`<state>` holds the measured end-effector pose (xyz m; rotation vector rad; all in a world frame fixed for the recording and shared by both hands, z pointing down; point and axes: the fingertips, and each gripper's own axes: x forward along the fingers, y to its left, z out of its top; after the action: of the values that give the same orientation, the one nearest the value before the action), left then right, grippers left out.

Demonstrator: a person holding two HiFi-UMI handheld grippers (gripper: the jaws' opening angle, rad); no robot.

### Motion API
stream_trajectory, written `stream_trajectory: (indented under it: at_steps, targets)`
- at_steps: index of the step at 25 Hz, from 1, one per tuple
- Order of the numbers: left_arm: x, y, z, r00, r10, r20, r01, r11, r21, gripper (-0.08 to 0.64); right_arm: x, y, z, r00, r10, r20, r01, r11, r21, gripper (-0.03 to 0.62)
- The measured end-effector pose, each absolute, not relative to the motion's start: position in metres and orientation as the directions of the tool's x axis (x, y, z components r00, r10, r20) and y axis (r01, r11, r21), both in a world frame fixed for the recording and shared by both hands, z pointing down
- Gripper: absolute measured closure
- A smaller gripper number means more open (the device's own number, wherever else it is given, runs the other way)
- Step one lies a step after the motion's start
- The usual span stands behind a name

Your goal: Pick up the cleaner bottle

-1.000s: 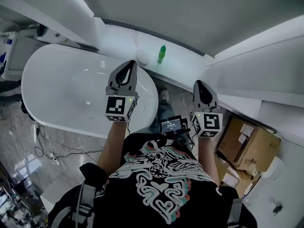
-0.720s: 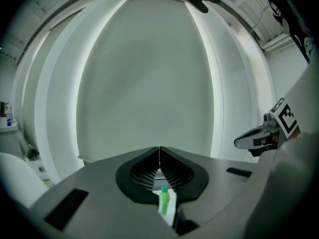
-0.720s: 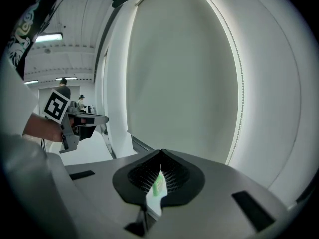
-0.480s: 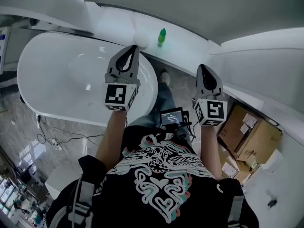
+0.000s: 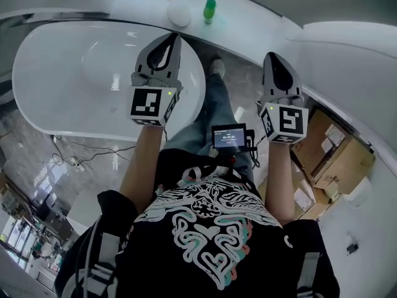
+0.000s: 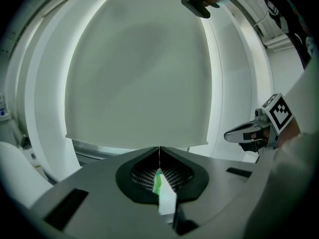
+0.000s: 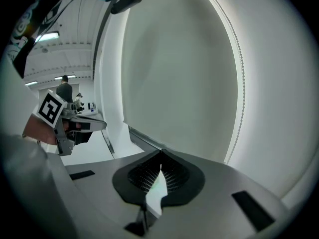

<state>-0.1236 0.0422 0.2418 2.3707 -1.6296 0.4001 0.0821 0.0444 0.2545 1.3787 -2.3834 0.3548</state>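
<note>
The cleaner bottle (image 5: 209, 9) is small and green and stands upright on a white ledge (image 5: 260, 23) at the far wall. Through the hollow between the left jaws it shows as a green sliver, the bottle (image 6: 157, 183). My left gripper (image 5: 173, 38) hangs over the end of the bathtub, shut and empty, well short of the bottle. The left gripper (image 6: 159, 149) has its tips touching. My right gripper (image 5: 272, 56) is held to the right above the floor, also shut and empty, and its own view shows the right gripper (image 7: 161, 154) with tips meeting.
A white oval bathtub (image 5: 37, 104) fills the left. A white round object (image 5: 178, 12) sits on the ledge left of the bottle. Cardboard boxes (image 5: 338, 166) stand at the right, cables (image 5: 74, 160) lie on the floor, and a small screen (image 5: 228, 136) hangs at the person's waist.
Both grippers have sunk lower and stayed shut. In the head view the bottle and ledge have slid toward the top edge.
</note>
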Motion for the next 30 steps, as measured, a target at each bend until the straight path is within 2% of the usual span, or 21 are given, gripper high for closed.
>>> stream_trajectory:
  at_steps: [30]
  targets:
    - [-0.122, 0.014, 0.373, 0.343, -0.832, 0.436, -0.934, -0.352, 0.065, 0.541, 0.035, 0.006, 0.376, -0.515, -0.678, 0.525, -0.805, 0.593, -0.024, 0.565]
